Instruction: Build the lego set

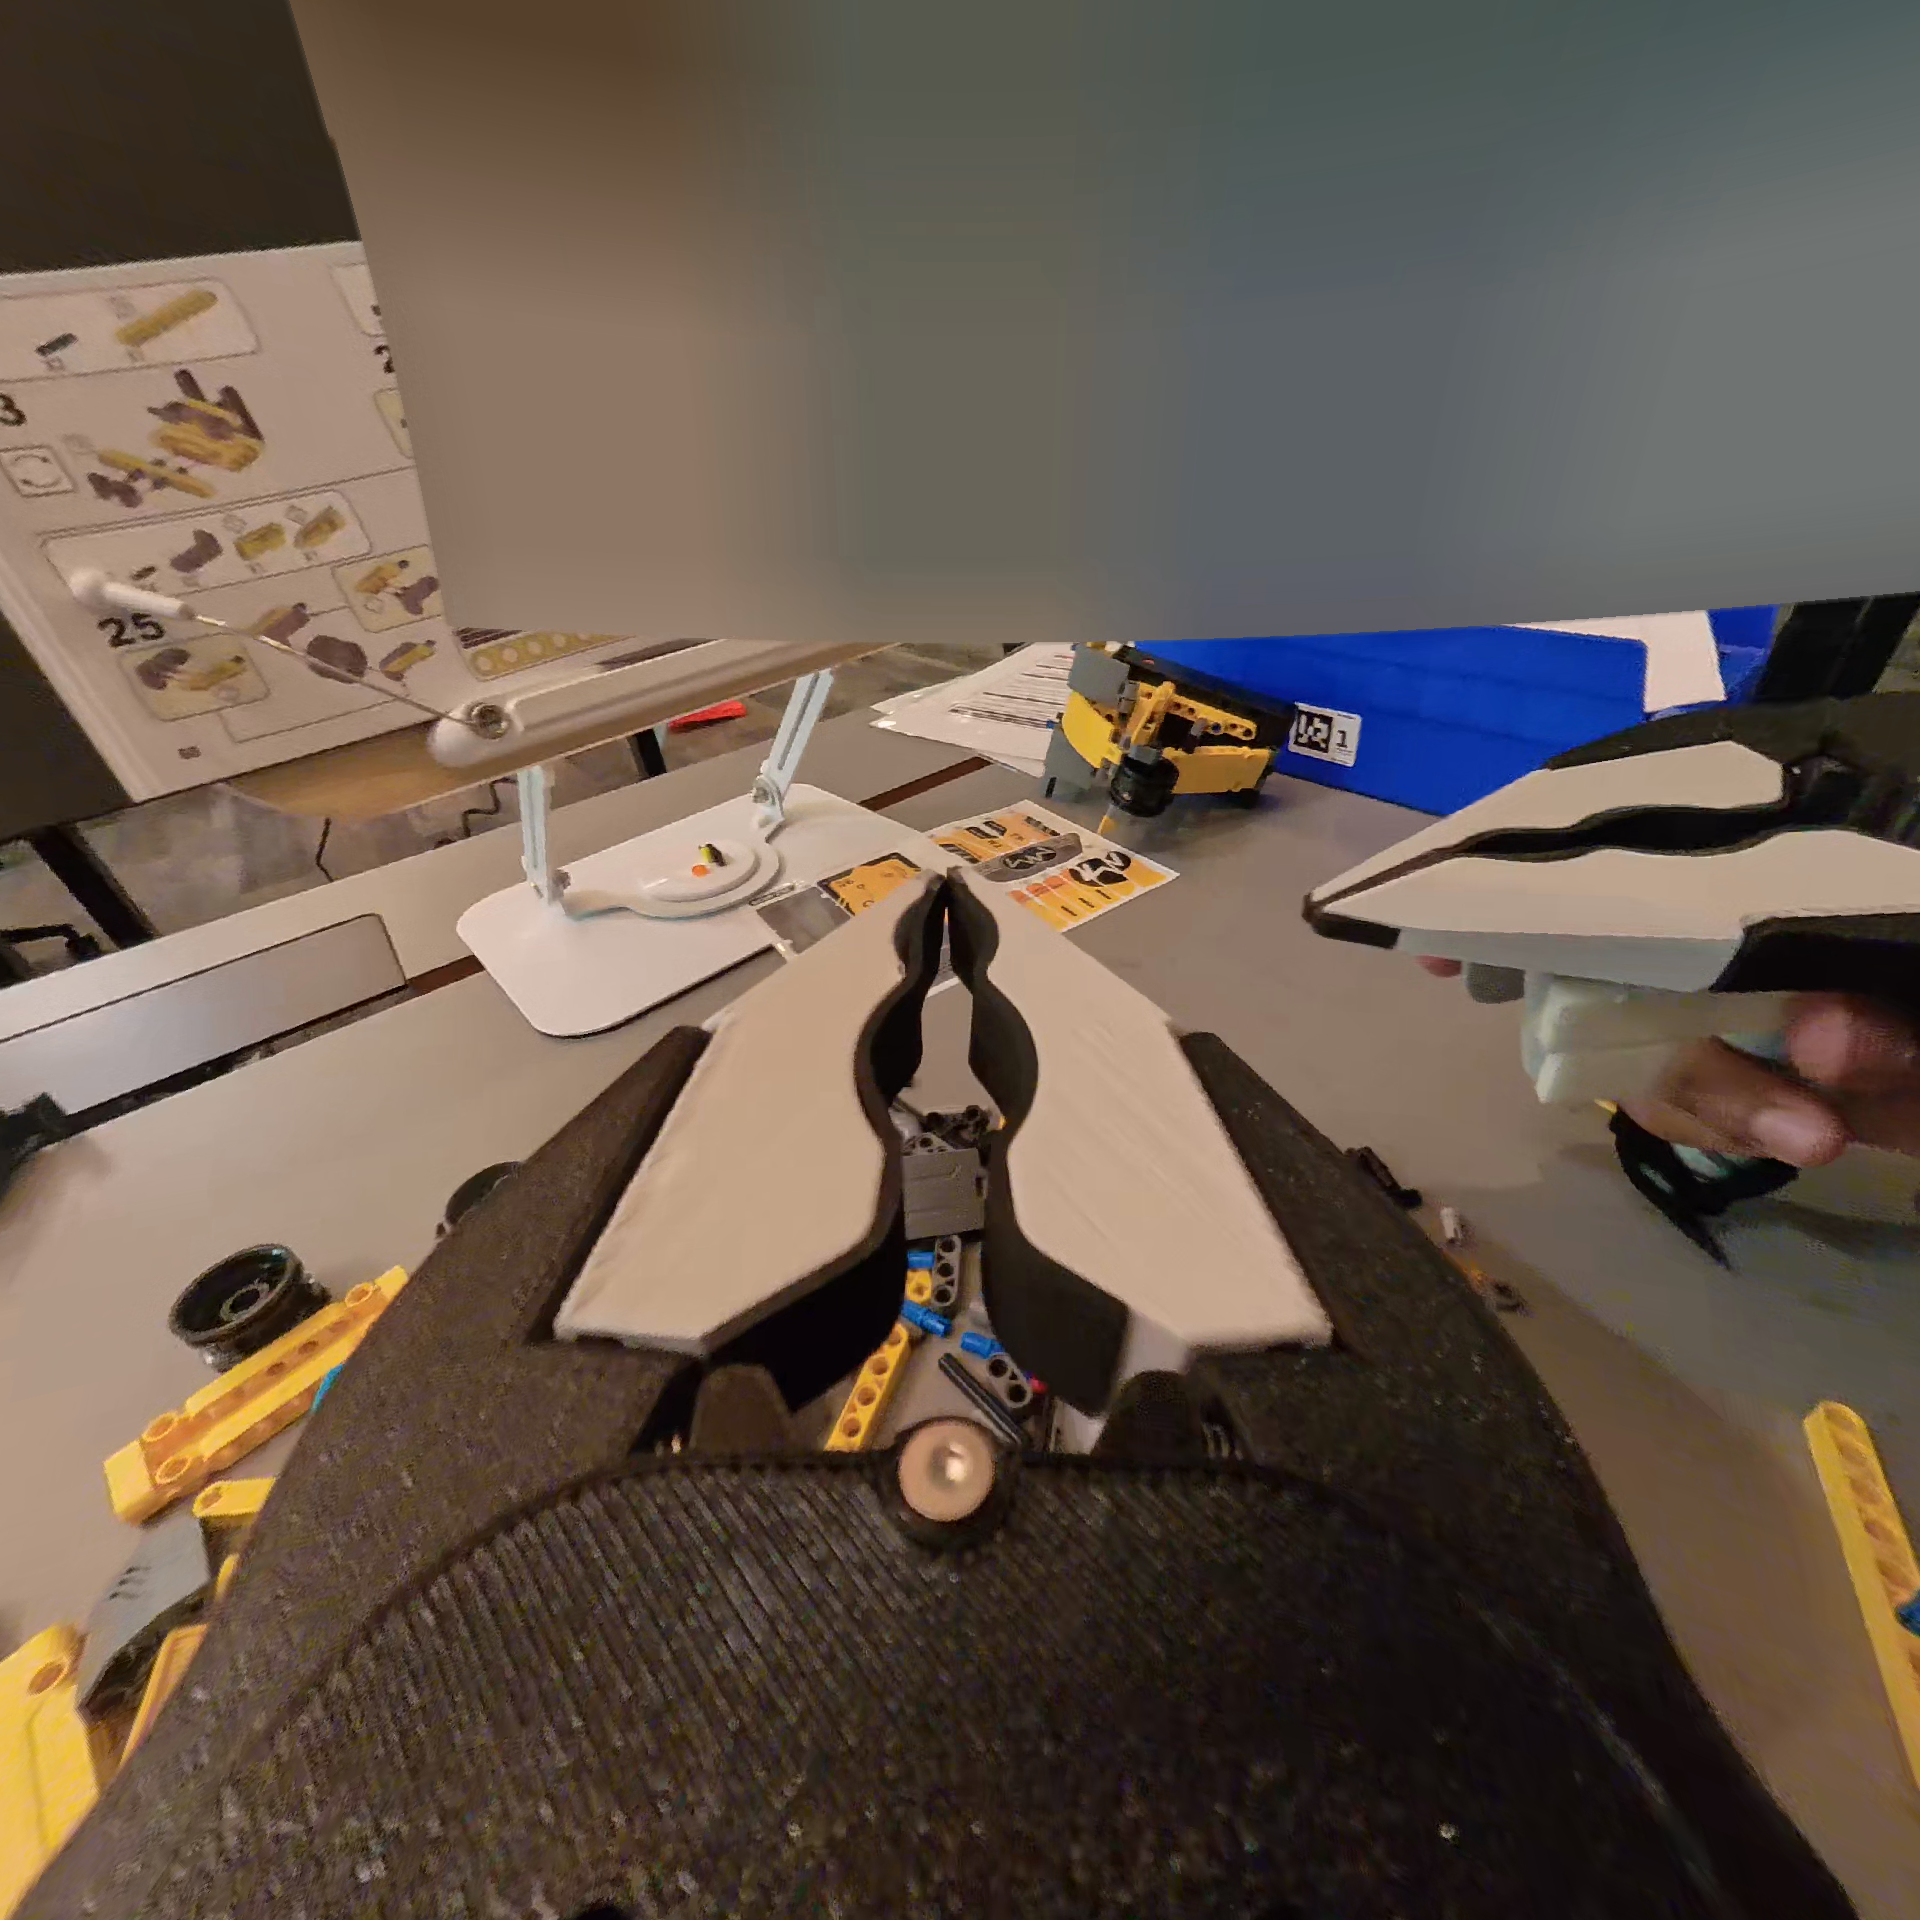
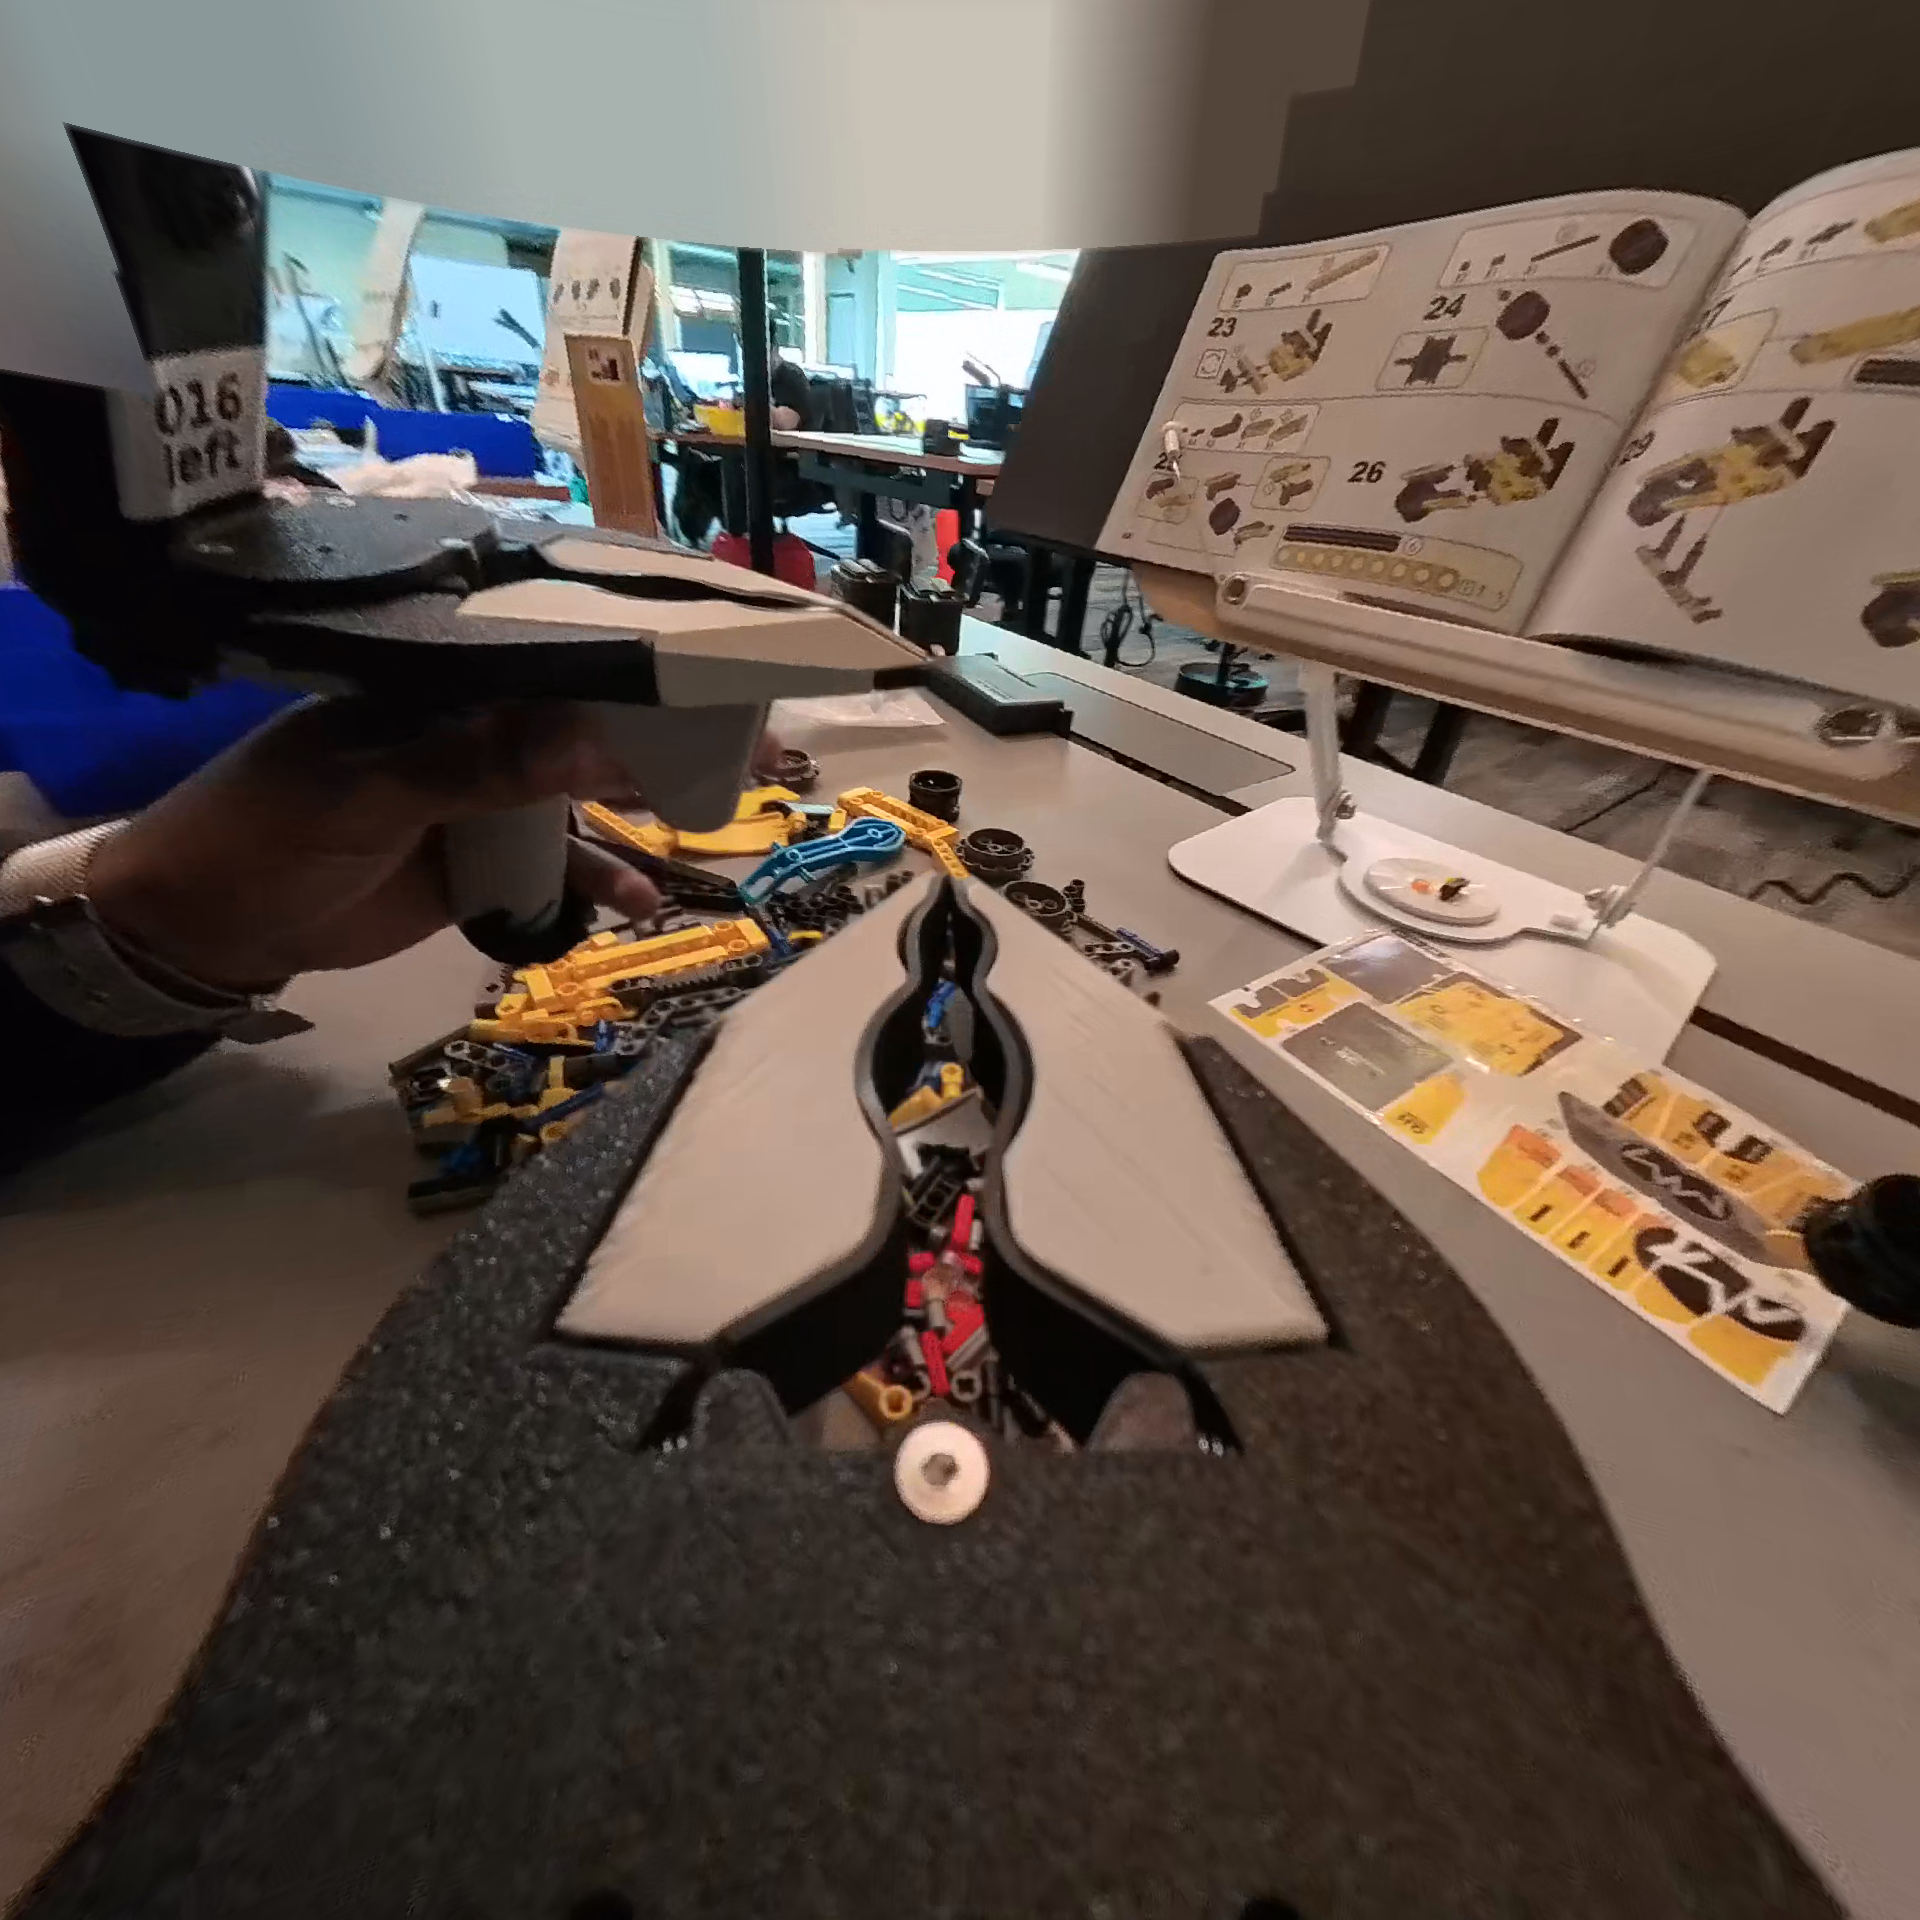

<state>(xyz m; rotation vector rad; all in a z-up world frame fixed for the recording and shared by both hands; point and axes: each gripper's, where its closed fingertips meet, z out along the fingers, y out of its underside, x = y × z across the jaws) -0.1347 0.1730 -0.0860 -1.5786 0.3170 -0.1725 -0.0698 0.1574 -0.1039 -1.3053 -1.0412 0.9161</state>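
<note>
My table (image 2: pixel 1299 1621) is grey and smooth, with a dark seam running along its far side. A heap of bricks (image 2: pixel 582 1029) lies on it to my left: yellow beams, black and blue pins, red pegs, a blue curved piece (image 2: pixel 831 854). Loose black wheels (image 2: pixel 994 854) sit just past the heap, and another wheel (image 1: pixel 241 1301) rests beside a yellow beam (image 1: pixel 260 1392). The white stand base (image 2: pixel 1455 914) stands on the far side, and the sticker sheet (image 2: pixel 1538 1143) lies flat just in front of it. Farther off sit a half-built yellow model (image 1: pixel 1164 743), papers (image 1: pixel 997 696) and a blue bin (image 1: pixel 1455 707).
</note>
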